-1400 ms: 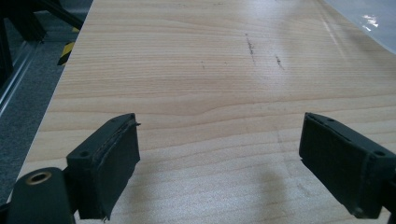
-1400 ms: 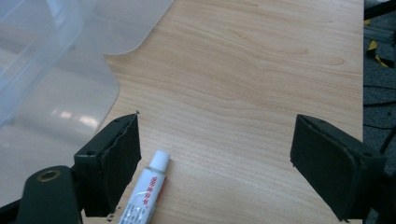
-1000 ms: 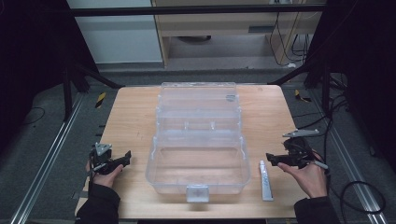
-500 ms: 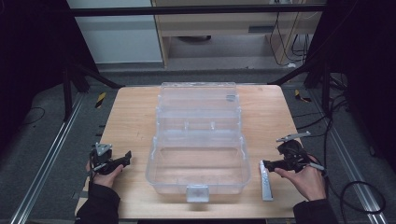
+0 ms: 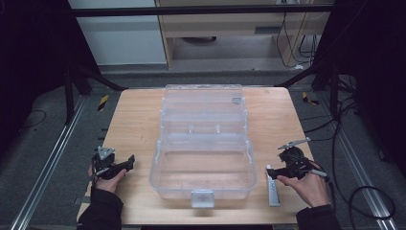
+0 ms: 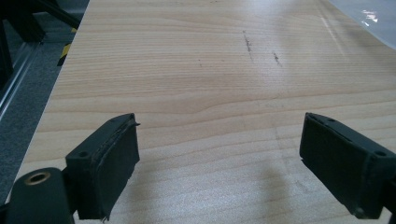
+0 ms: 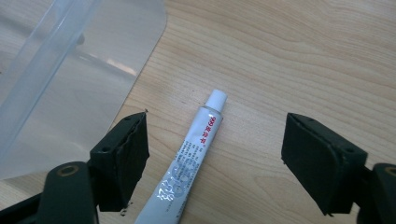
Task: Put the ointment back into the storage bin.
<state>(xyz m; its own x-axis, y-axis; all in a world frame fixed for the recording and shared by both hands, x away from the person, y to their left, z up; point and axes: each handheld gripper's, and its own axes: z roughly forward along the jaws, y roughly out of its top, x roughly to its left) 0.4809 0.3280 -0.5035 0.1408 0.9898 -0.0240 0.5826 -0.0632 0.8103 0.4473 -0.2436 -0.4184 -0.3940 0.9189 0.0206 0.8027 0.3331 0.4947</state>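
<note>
Wooden table [image 5: 136,120], clear plastic case [image 5: 203,143] open at centre, lid laid back toward the far edge, latch tab at the near edge.

Tube [image 7: 187,161]: silver-white, white cap, red and dark print on the body. It lies flat on the table just beside the right wall of the case, lengthwise near-to-far. In the right gripper view it runs up between the two jaws, cap end pointing away from the camera, body closer to the left jaw than the right; no contact with either pad visible. In the high view the tube [image 5: 273,186] sits directly under and just ahead of the right gripper [image 5: 274,173].

Right gripper: jaws spread wide, nothing held. Right hand [image 5: 309,187] comes in from the bottom right corner, dark sleeve, gripper pointing left toward the case, low over the table.

Left gripper [image 5: 128,162]: jaws spread wide in its own view [image 6: 219,158], bare wood between them, nothing held. Left hand [image 5: 107,175] sits near the table's near left edge, gripper pointing right toward the case, well apart from it.
</note>
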